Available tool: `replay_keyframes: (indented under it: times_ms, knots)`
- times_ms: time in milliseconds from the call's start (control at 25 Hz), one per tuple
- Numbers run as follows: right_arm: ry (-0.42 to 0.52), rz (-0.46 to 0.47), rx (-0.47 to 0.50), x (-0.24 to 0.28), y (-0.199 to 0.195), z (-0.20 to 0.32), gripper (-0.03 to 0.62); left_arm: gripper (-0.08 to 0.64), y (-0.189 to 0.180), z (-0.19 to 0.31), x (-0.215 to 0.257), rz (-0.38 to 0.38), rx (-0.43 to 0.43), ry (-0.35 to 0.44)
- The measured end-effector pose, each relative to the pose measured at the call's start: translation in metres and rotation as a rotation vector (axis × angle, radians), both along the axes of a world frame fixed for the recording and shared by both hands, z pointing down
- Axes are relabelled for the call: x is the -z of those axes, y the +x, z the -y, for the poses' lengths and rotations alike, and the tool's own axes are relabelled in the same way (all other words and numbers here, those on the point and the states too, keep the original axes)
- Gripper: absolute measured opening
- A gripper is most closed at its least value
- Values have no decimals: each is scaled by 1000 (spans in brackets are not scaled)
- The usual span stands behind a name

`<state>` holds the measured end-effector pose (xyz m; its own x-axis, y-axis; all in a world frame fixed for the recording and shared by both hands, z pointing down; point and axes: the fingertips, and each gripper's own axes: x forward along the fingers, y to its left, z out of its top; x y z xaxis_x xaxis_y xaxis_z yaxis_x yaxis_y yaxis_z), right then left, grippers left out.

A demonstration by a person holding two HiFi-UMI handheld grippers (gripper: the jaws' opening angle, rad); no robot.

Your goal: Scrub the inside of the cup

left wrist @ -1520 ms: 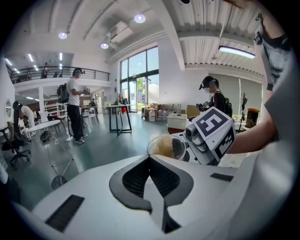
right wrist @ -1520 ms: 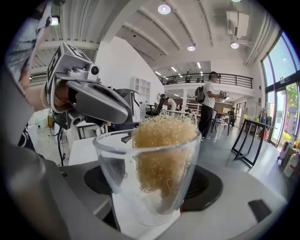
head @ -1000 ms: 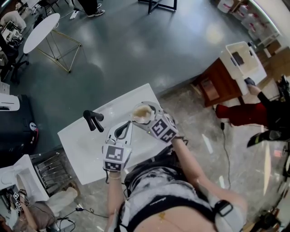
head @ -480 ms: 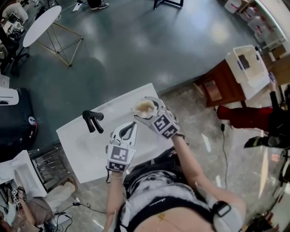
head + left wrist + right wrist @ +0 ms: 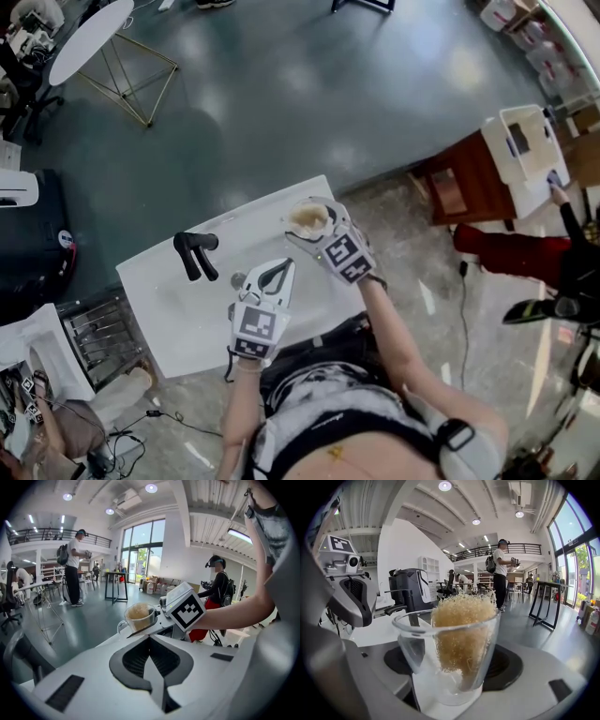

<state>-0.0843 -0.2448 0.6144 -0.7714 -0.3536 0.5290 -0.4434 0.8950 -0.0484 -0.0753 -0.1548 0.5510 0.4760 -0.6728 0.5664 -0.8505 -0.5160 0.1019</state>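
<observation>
A clear glass cup with a tan fibrous scrubber standing inside it sits between the jaws of my right gripper, which is shut on the cup's lower wall. In the head view the cup is above the far right corner of the white table, ahead of the right gripper. My left gripper is just to the near left of the cup, jaws shut and empty. In the left gripper view its closed tips point at the cup.
A black two-pronged fixture stands on the table's left part, with a small round fitting beside it. A wire rack is left of the table, a wooden cabinet to the right. People stand further off.
Both grippers have sunk a little toward the table, and the right one has carried the cup along. The left jaws stay shut.
</observation>
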Motion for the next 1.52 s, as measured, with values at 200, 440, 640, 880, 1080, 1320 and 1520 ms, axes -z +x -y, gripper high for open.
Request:
replay_keyframes:
  times_ms: [200, 440, 640, 880, 1080, 1320, 1520]
  knots:
    - [-10, -9, -11, -15, -4, 9, 394, 11, 0, 2, -10, -29, 13, -5]
    - [3, -29, -15, -30, -5, 21, 394, 11, 2, 4, -20, -54, 24, -37]
    - [16, -33, -16, -37, -4, 32, 394, 11, 3, 5, -31, -28, -6, -49]
    - [-6, -25, -26, -49, -5, 36, 394, 11, 5, 6, -38, -38, -11, -75]
    - [-13, -1, -38, -56, -5, 37, 394, 11, 5, 7, -41, -37, -13, -83]
    - [-10, 27, -47, -60, -3, 39, 394, 11, 6, 8, -45, -44, -12, -93]
    - [-12, 27, -51, -61, 1, 37, 397, 11, 8, 9, -45, -51, -16, -94]
